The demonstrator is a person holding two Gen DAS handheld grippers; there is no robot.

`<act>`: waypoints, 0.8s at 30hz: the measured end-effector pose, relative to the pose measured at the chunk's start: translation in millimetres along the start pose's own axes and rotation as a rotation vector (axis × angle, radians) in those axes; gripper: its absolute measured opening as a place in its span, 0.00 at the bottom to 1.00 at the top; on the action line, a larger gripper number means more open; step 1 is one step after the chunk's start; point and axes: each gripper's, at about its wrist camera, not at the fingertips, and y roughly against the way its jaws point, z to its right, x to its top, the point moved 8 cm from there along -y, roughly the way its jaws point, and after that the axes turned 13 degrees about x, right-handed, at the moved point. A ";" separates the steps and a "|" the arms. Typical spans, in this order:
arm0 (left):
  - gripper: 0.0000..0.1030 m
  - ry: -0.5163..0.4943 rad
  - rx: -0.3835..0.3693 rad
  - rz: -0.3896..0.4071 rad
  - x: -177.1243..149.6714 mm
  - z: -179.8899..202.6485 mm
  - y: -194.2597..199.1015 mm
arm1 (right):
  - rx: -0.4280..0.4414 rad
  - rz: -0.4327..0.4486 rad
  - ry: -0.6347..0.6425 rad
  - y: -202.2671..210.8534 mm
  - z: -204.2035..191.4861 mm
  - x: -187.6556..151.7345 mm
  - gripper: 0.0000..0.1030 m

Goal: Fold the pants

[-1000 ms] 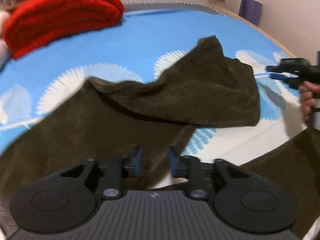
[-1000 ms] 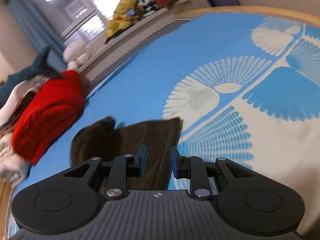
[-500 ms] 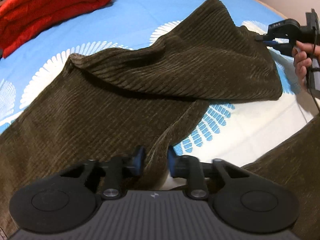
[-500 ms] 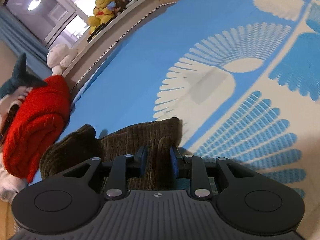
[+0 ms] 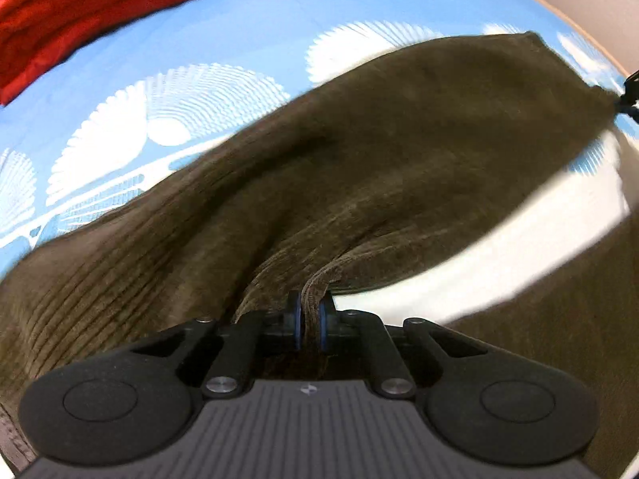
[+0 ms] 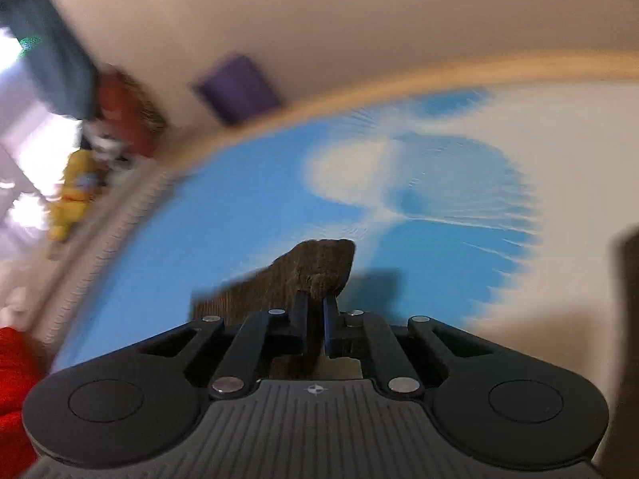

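Note:
Dark olive-brown corduroy pants (image 5: 359, 151) lie spread on a blue and white patterned bed sheet (image 5: 247, 40). My left gripper (image 5: 309, 315) is shut on a fold of the near edge of one pant leg. My right gripper (image 6: 315, 311) is shut on the far end of that same leg (image 6: 311, 267), which sticks up past the fingertips, lifted above the sheet. In the left wrist view the right gripper shows only at the right edge (image 5: 629, 95), pulling the leg taut. The other leg (image 5: 559, 319) lies at the lower right.
A folded red knit blanket (image 5: 92, 4) lies at the bed's far left; it also shows in the right wrist view (image 6: 16, 391). A wooden bed rim (image 6: 359, 92), a purple object (image 6: 239, 88) against the wall and stuffed toys (image 6: 76, 195) on a ledge are beyond.
Both grippers closed on the pant leg. The right one lifted its end and swung right, stretching the leg out; the crumpled fold has flattened.

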 end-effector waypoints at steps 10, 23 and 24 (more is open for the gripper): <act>0.16 -0.256 -0.289 0.026 -26.9 15.5 44.4 | -0.130 -0.095 0.048 14.1 51.2 15.1 0.06; 0.66 0.410 -0.098 0.092 -36.2 -214.2 56.6 | -0.026 0.053 0.151 121.0 -2.5 53.3 0.22; 0.70 0.460 -0.065 0.075 -47.1 -234.5 49.8 | 0.036 0.055 0.176 133.8 -17.3 54.1 0.25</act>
